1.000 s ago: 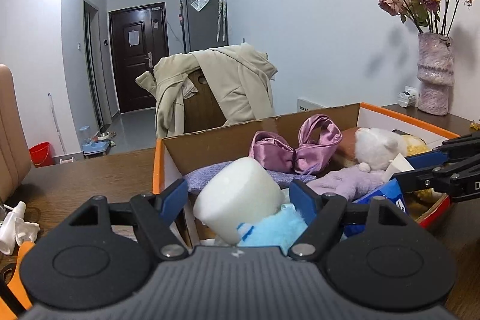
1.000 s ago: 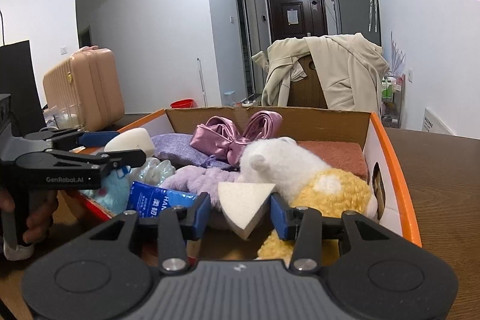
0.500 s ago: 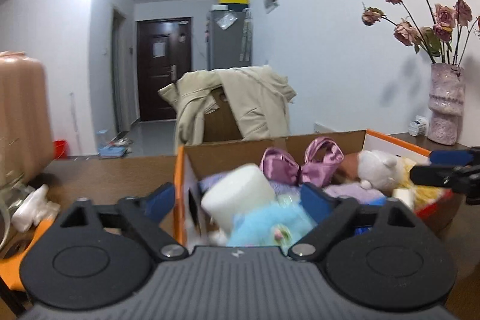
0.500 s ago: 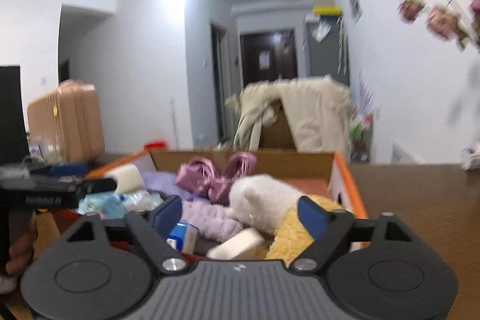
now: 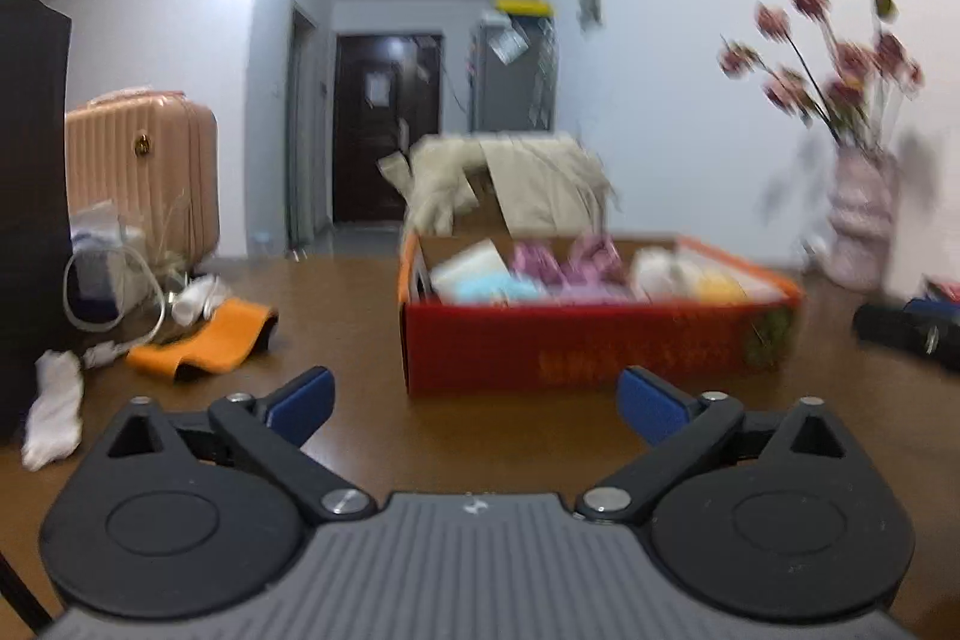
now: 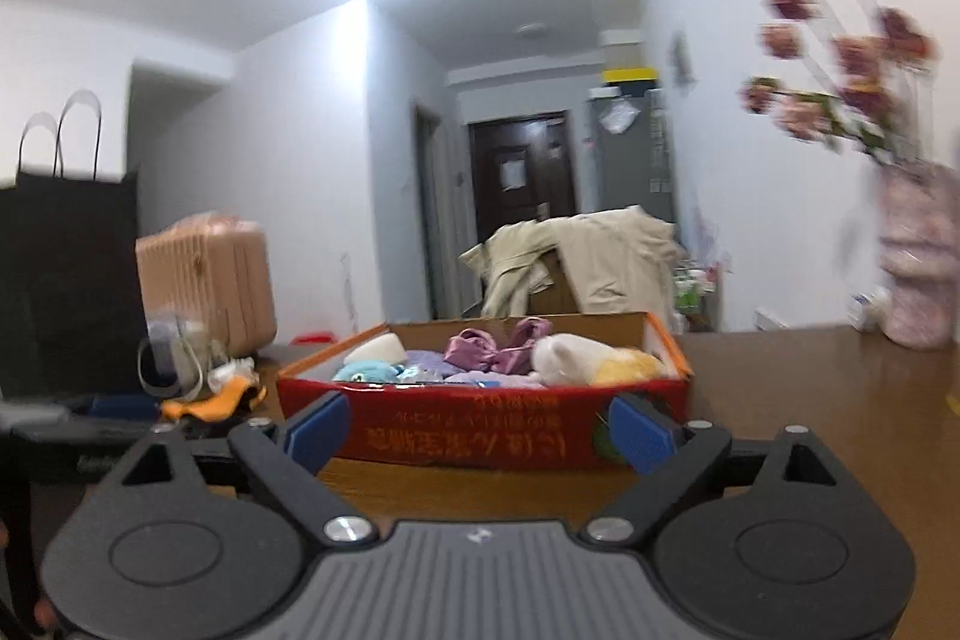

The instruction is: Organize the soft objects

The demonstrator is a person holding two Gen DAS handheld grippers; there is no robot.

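Observation:
A red cardboard box (image 5: 600, 340) with an orange rim stands on the brown table, well ahead of both grippers. In it lie a white foam cylinder (image 5: 468, 262), a pink satin bow (image 6: 498, 346), a light blue plush (image 6: 366, 371), a white plush (image 6: 564, 355) and a yellow plush (image 6: 627, 367). My left gripper (image 5: 475, 400) hangs over bare table short of the box, its jaws opening wide with nothing between them. My right gripper (image 6: 477, 430) faces the box's (image 6: 510, 430) front wall, its jaws also opening and holding nothing.
Left of the box lie an orange cloth (image 5: 204, 340), a white sock (image 5: 54, 412) and cables. A black paper bag (image 5: 30, 220) and a pink suitcase (image 5: 144, 172) stand far left. A vase of flowers (image 5: 858, 226) stands right. A chair with a beige jacket (image 5: 510, 184) is behind.
Both grippers let go, the left of the white foam cylinder and the right of a white wedge sponge, opened wide, and drew back from the box, which now looks much smaller.

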